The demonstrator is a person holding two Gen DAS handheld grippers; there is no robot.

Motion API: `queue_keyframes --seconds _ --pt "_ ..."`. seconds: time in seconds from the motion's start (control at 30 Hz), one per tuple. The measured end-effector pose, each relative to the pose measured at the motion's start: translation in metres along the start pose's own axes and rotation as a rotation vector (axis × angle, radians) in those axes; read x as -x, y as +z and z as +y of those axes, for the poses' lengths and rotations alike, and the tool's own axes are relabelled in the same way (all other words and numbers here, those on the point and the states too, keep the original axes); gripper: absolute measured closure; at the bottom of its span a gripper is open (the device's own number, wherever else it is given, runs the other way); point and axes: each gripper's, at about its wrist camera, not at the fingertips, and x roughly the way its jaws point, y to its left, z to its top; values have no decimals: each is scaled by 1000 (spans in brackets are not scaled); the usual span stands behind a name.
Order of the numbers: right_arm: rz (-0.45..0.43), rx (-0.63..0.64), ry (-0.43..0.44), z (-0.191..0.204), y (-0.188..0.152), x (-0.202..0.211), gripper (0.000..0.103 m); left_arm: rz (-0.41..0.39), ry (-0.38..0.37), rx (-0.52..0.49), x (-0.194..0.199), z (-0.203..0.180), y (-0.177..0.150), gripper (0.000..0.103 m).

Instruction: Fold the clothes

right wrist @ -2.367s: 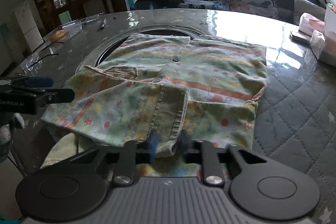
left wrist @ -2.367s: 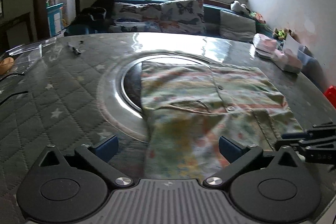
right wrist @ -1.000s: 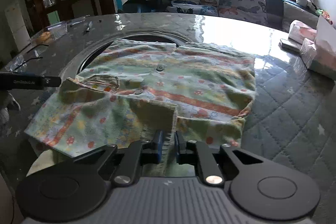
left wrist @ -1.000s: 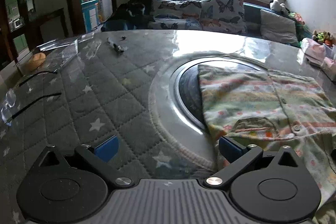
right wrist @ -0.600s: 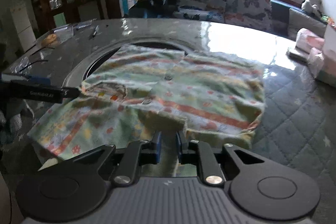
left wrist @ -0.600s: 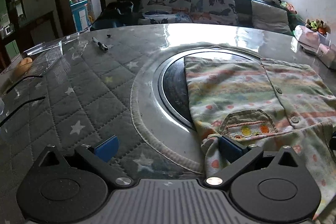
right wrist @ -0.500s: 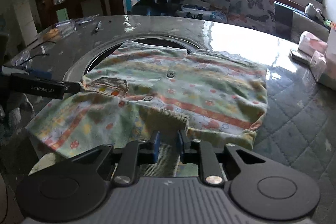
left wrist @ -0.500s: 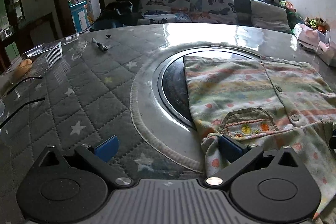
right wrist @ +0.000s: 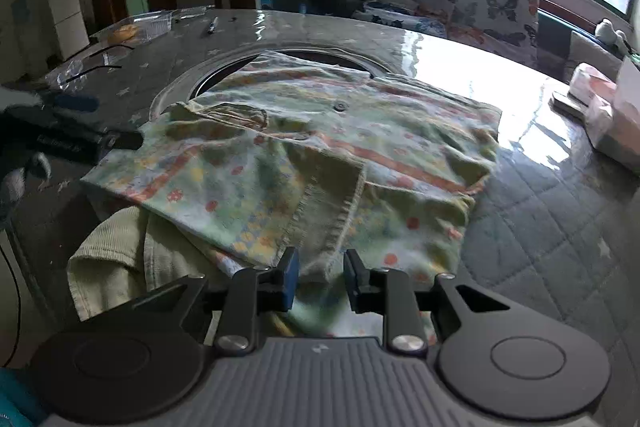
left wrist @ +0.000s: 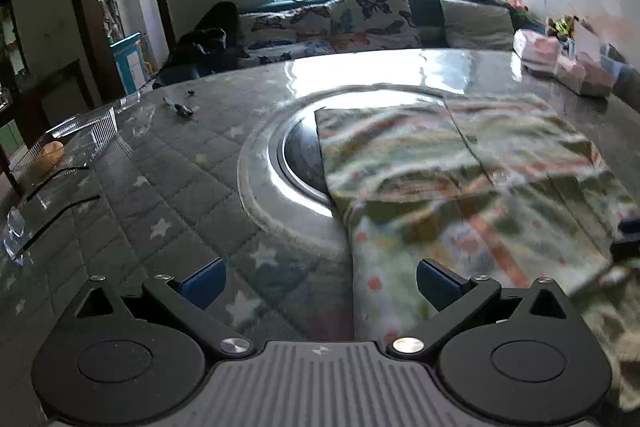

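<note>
Left tool [left wrist: 318, 277] gaped wide, empty, over table [left wrist: 160, 187] near edge, just left of shirt [right wrist: 320, 155]. Shirt lay from table's centre ring to near edge, cuff hanging over. Right tool [right wrist: 318, 277] jaws had just been parting, narrow gap, sleeve cuff [right wrist: 328, 215] loose between. Risk: freed sleeve could slide off near edge, undoing fold; left tool's pass could drag hem.

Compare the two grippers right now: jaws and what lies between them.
The left gripper has its jaws spread wide; the right gripper has its jaws narrow and just been opening. The left straddles quilted table cover and the shirt's edge; the right frames the shirt's ribbed cuff, pads apart from it. Both grip nothing.
</note>
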Motion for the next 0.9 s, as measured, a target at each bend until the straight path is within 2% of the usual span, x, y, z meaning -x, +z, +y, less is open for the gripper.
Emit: queue_keyframes --seconds 0.13,0.27,0.33,0.5,0.73,0.9 --pt "-38 -11 -2 -1 2 8 78 29 26 0 -2 0 -8 0" --pt "-62 -7 25 6 10 7 76 -2 8 17 12 -3 -1 0" --pt "-55 9 32 11 11 1 69 -18 -11 17 19 -7 1 0" --pt "-21 36 30 18 6 -11 69 -27 -80 -12 25 -26 -1 0" --pt "-20 39 28 17 1 -8 69 41 -76 -69 7 -40 -15 0" --pt "-30 51 25 17 2 1 68 31 -95 -18 22 -29 -9 0"
